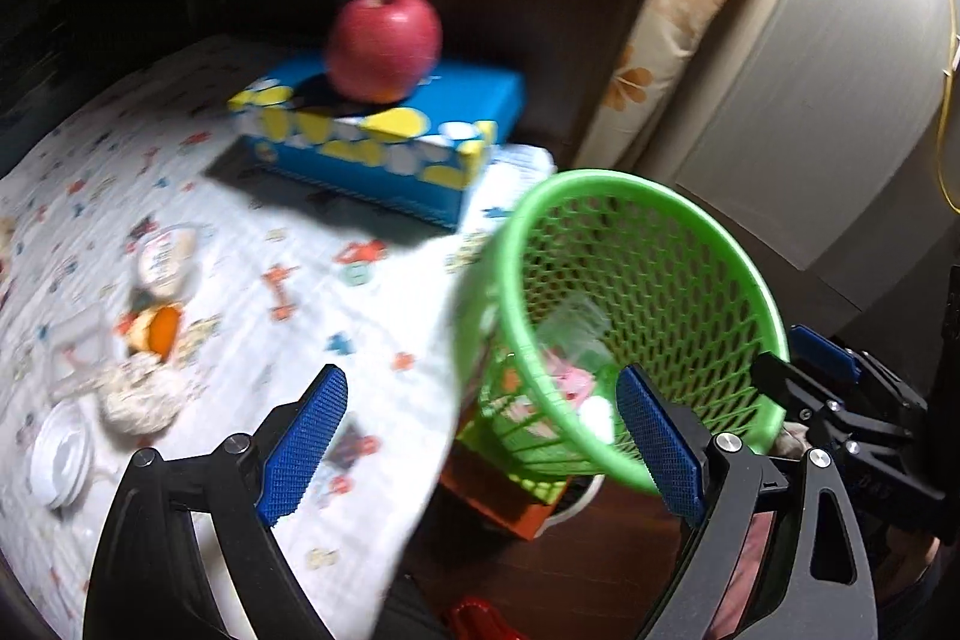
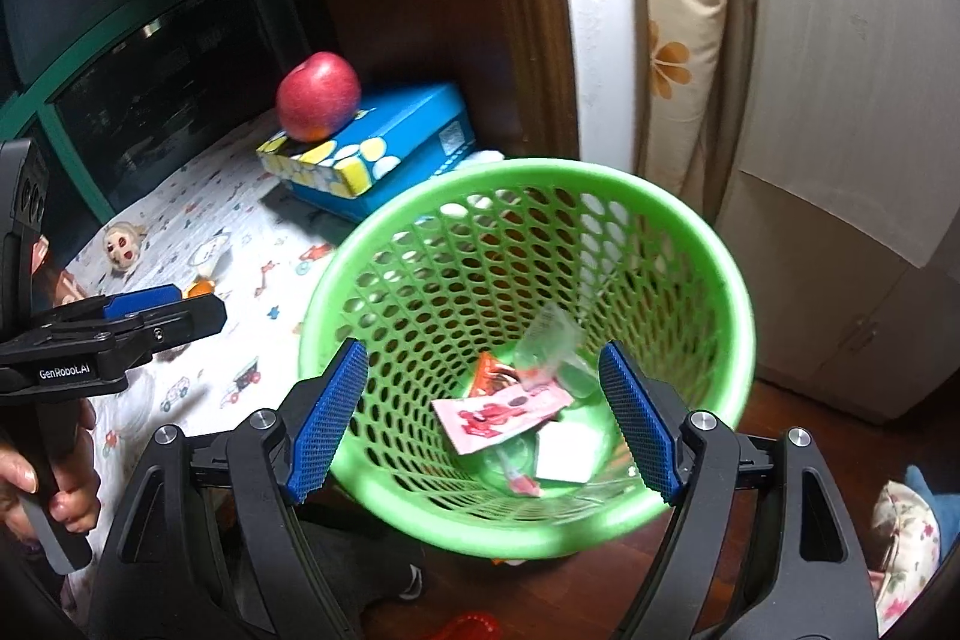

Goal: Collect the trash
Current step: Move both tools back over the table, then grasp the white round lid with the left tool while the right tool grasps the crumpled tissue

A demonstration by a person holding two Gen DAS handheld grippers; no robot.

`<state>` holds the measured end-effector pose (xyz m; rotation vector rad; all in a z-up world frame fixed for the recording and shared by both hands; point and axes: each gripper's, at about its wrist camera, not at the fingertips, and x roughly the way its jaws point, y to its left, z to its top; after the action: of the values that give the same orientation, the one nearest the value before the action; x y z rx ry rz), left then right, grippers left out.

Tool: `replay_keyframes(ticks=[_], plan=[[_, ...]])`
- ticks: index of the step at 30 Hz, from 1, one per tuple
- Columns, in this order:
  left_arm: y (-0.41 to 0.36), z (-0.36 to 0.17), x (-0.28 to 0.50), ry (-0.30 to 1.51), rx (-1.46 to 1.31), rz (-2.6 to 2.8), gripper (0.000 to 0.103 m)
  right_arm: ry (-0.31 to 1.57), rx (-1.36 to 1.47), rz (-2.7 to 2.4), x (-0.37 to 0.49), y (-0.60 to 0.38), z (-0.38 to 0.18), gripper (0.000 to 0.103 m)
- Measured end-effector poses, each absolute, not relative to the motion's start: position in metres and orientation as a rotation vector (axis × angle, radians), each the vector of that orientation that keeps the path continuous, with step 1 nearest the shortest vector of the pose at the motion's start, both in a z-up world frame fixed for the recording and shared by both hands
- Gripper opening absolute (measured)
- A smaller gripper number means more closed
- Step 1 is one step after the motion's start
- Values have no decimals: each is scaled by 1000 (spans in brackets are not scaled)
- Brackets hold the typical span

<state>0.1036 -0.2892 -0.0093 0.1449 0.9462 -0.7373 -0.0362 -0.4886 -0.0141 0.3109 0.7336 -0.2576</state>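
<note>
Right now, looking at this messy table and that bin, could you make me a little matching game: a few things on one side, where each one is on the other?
Things:
1. apple
2. pink wrapper
3. orange peel
4. tissue box

Places:
A. inside the green basket
B. on the tissue box
C. on the tablecloth, under the apple
D. on the tablecloth, among the scraps

Pairs: 1-B, 2-A, 3-D, 4-C

We cannot read the wrappers (image 2: 501, 415) lying in the green basket (image 2: 729, 280); their print is too small. Left of the basket, the scraps on the cloth (image 1: 141, 388) blur together. A red object (image 1: 480, 622) below the basket is cut off by the edge.
</note>
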Motion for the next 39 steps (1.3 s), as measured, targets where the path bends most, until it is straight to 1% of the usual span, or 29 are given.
replay_keyframes(ticks=[11,18,22,30,39], plan=[[-174,-17,138,935,82,-469,88,744,257,-127,1,-431,-8,79],[-104,-32,163,975,19,-341,94,760,220,-58,23,-395,-7,80],[-76,-49,180,1017,15,-311,95,770,205,-16,34,-376,-9,81],[-52,-76,204,1078,-16,-293,95,797,178,29,54,-346,-16,81],[-51,-89,220,1109,-26,-322,95,827,162,66,74,-327,-25,81]])
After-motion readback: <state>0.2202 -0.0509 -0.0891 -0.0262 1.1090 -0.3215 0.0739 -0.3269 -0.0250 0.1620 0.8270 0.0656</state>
